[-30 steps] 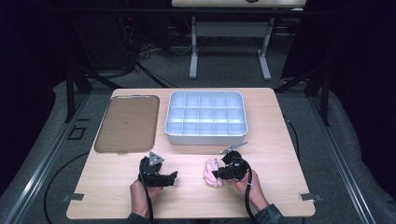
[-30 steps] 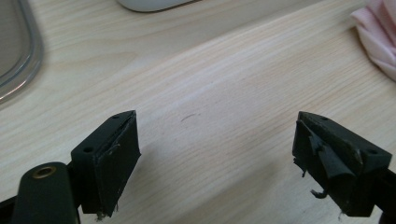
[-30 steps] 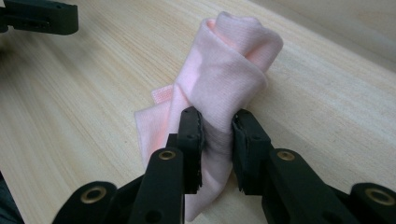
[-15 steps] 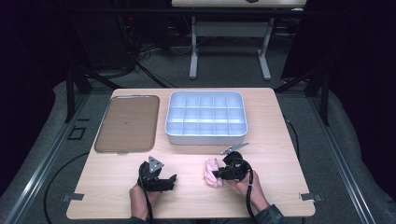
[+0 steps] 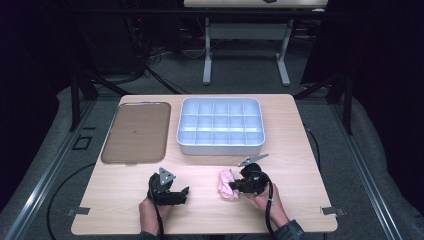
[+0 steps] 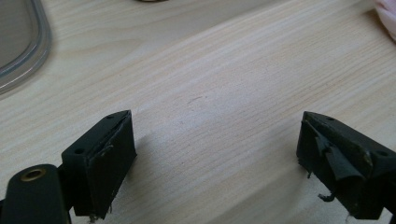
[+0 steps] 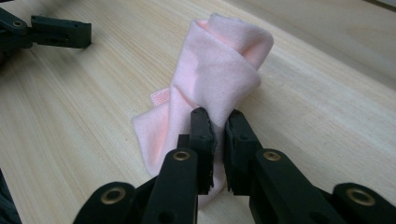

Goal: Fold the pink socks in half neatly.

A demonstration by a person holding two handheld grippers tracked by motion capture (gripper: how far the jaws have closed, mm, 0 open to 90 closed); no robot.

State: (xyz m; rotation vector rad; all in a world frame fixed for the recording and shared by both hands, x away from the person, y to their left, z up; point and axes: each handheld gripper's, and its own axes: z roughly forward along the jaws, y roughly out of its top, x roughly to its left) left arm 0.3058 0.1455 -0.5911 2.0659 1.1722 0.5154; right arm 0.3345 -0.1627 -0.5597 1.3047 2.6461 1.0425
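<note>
On a pale wooden table [image 5: 300,165], the right gripper [image 7: 217,126] has just been closing and now pinches a fold of a rolled pink cloth [image 7: 219,65], which lies on the wood right ahead of its jaws. The left gripper [image 6: 215,154] rests well apart from the cloth, its jaws spread wide over bare wood. Beyond both grippers sit a compartment tray [image 5: 221,145] and a brown lid [image 5: 136,131].

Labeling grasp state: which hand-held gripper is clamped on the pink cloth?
The right hand-held gripper: jaws pinched on the pink cloth. The left hand-held gripper stands wide open over bare table.
</note>
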